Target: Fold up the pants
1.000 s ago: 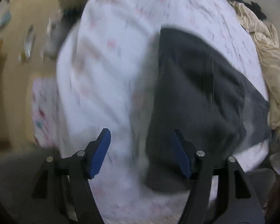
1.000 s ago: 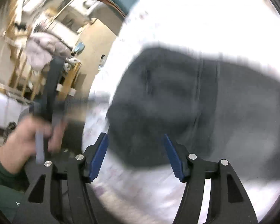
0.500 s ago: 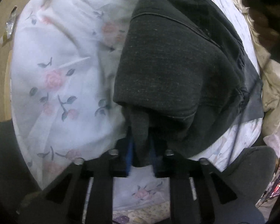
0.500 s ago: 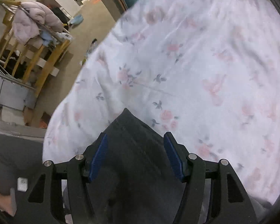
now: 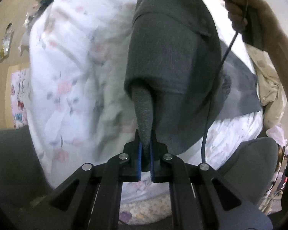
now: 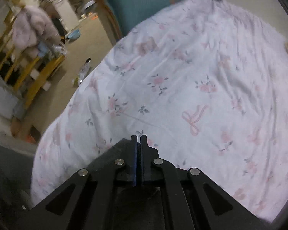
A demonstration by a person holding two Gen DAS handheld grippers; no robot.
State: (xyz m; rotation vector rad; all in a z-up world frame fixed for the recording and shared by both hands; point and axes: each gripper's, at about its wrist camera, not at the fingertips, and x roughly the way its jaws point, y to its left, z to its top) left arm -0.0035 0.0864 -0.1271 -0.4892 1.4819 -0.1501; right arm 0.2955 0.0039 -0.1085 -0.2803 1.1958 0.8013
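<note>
Both black blue-padded grippers, wide open a second ago, now clamp the dark grey knit pants (image 5: 172, 57)—left gripper (image 5: 146, 153), right gripper (image 6: 138, 163)—so the fold over the floral white bedsheet (image 6: 201, 76) can begin.

No writing, label, brand, number or sign can be read in either view. The only markings are printed patterns: pink roses, grey leaves and pink ribbon bows on the white bedsheet (image 6: 182, 88) ahead of the tool, and a blurred colourful print on a small cloth (image 5: 19, 99) off to the tool's left, neither of which forms letters. The litter on the floor (image 6: 84, 71) beyond the bed edge is too blurred to show any lettering.
</note>
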